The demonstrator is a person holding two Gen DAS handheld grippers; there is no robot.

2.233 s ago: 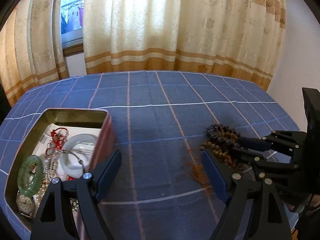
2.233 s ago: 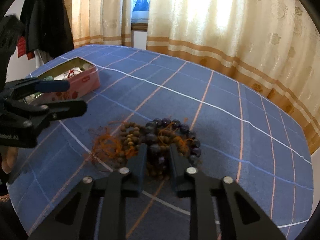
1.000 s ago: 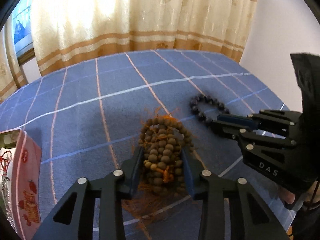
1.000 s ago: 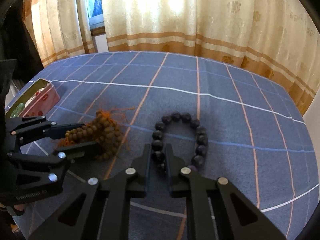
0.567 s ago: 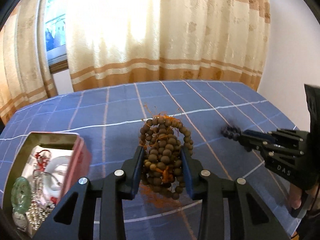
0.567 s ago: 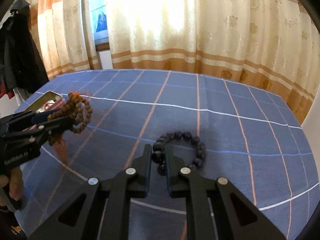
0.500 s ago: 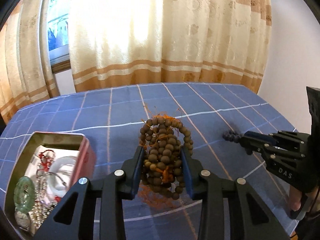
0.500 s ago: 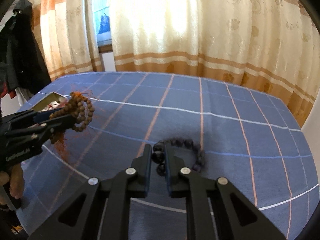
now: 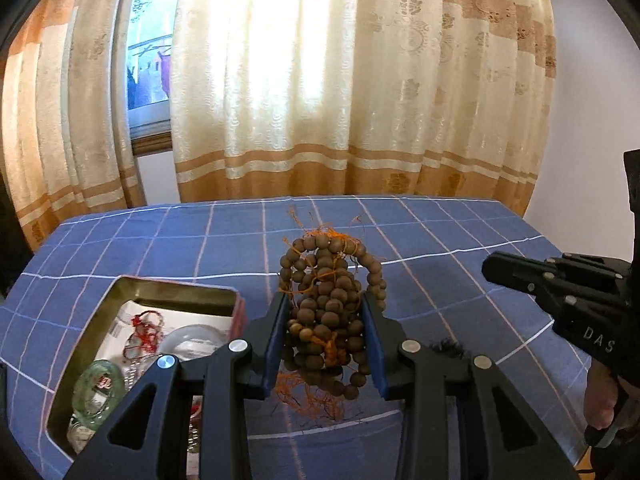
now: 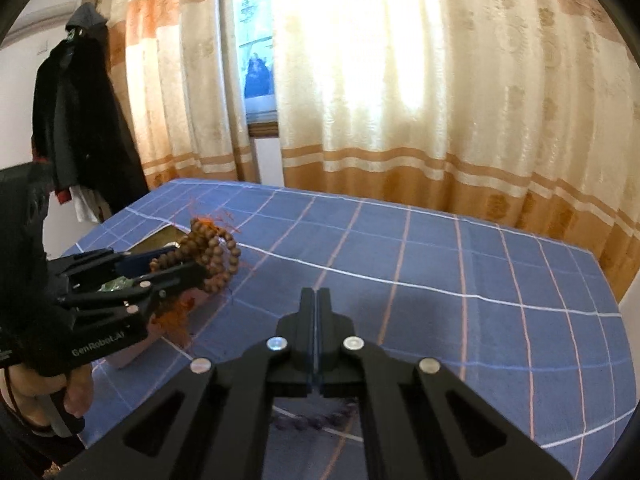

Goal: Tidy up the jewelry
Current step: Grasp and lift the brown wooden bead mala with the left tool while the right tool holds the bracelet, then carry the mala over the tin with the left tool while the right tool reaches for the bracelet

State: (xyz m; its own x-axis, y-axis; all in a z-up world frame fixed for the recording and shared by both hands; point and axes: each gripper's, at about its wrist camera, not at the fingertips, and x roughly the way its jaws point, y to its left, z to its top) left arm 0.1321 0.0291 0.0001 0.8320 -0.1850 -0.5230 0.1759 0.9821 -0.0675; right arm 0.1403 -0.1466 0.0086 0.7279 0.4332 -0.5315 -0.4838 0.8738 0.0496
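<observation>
Left gripper: jaws clamped on a bundled string of brown beads, held clear above the counter, orange thread trailing beneath. Right gripper: jaws together, nothing visible between the tips. A blurred dark bead strand shows below and behind the right jaws; whether it hangs from them or lies on the cloth cannot be told. An open tin sits on the counter at lower left of the left gripper, holding a green bangle, a clear bangle and red thread pieces. The counter carries a blue checked cloth. Cream and tan curtains hang behind. A dark coat hangs at the wall.
</observation>
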